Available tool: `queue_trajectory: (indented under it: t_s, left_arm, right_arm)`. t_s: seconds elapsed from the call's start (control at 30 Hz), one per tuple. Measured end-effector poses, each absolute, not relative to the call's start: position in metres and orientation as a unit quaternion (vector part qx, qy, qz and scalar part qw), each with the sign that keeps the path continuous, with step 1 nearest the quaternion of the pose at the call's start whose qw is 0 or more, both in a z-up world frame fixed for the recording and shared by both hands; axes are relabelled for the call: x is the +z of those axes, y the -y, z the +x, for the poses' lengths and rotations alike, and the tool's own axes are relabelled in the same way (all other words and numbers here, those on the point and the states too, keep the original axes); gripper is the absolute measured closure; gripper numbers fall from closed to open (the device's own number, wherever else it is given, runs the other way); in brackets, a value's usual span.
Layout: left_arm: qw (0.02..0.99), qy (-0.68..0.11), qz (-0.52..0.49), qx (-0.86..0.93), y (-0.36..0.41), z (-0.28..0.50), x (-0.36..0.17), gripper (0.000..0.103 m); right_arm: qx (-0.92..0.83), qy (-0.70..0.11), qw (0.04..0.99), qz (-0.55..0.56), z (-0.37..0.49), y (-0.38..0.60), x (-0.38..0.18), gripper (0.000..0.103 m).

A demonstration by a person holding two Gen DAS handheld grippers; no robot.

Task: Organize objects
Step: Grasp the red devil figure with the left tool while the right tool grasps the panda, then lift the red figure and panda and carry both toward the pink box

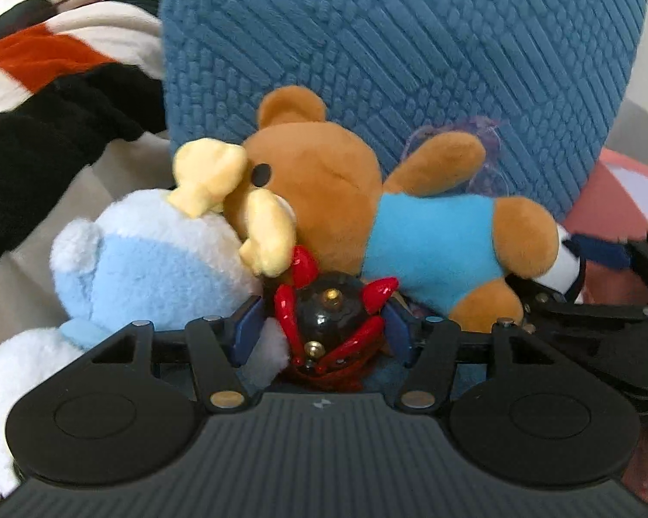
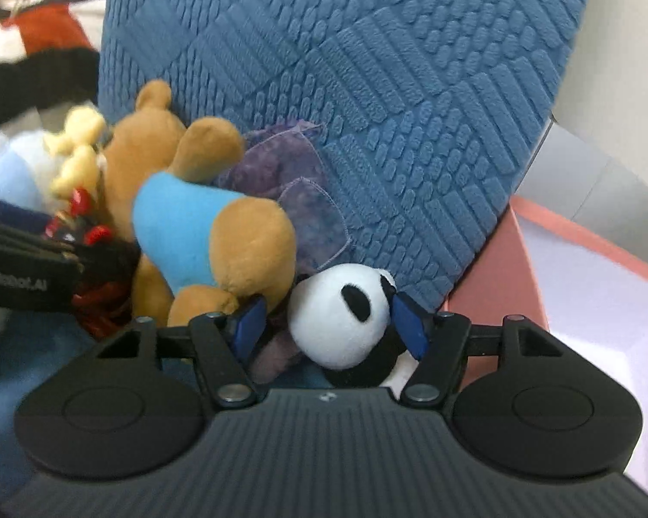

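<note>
In the left wrist view my left gripper [image 1: 324, 328] has its blue pads on either side of a black ball toy with red claws [image 1: 330, 315]. Behind it lie a brown teddy bear in a blue shirt [image 1: 367, 211] and a light blue and white plush [image 1: 151, 267] with a cream bow [image 1: 211, 177]. In the right wrist view my right gripper [image 2: 330, 321] is around a small panda plush [image 2: 339, 315]; its right pad touches the panda's head, the left pad stands a little off. The bear [image 2: 194, 224] lies just left of the panda.
A large blue textured cushion [image 1: 410, 43] stands upright behind the toys. A purple sheer pouch [image 2: 289, 181] lies between bear and cushion. A pink box with a white inside [image 2: 583, 267] sits at the right. A striped red, black and white blanket [image 1: 43, 64] lies at the left.
</note>
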State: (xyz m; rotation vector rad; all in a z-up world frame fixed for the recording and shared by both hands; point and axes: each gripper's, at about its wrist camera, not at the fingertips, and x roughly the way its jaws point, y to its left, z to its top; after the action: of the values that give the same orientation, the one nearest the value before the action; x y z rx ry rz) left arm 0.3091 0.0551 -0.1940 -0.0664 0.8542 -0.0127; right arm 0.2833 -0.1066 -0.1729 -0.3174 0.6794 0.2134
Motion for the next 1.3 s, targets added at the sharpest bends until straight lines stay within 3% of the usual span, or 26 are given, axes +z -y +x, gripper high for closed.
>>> queue_trajectory:
  t_s: [0.1, 0.17, 0.27, 0.43, 0.97, 1.3]
  left_arm:
    - [0.909, -0.417, -0.022, -0.009, -0.052, 0.314, -0.198, 0.038]
    - [0.910, -0.414, -0.013, -0.008, -0.050, 0.314, -0.199, 0.039]
    - [0.912, -0.409, -0.015, -0.008, -0.050, 0.311, -0.198, 0.040]
    - [0.915, -0.404, -0.022, -0.006, -0.050, 0.300, -0.190, 0.046]
    - [0.926, -0.373, -0.060, -0.010, -0.047, 0.233, -0.157, 0.046]
    - [0.922, -0.377, -0.082, -0.004, -0.049, 0.179, -0.147, 0.046]
  right_arm:
    - [0.099, -0.326, 0.926, -0.161, 0.287, 0.107, -0.178, 0.036]
    - [0.087, -0.323, 0.927, -0.169, 0.288, 0.106, -0.179, 0.046]
    - [0.082, -0.323, 0.927, -0.174, 0.289, 0.104, -0.178, 0.047]
    - [0.085, -0.326, 0.930, -0.148, 0.281, 0.112, -0.166, 0.048]
    - [0.158, -0.327, 0.930, -0.063, 0.190, 0.131, -0.107, 0.048]
    - [0.195, -0.385, 0.902, 0.016, 0.136, 0.140, -0.109, 0.047]
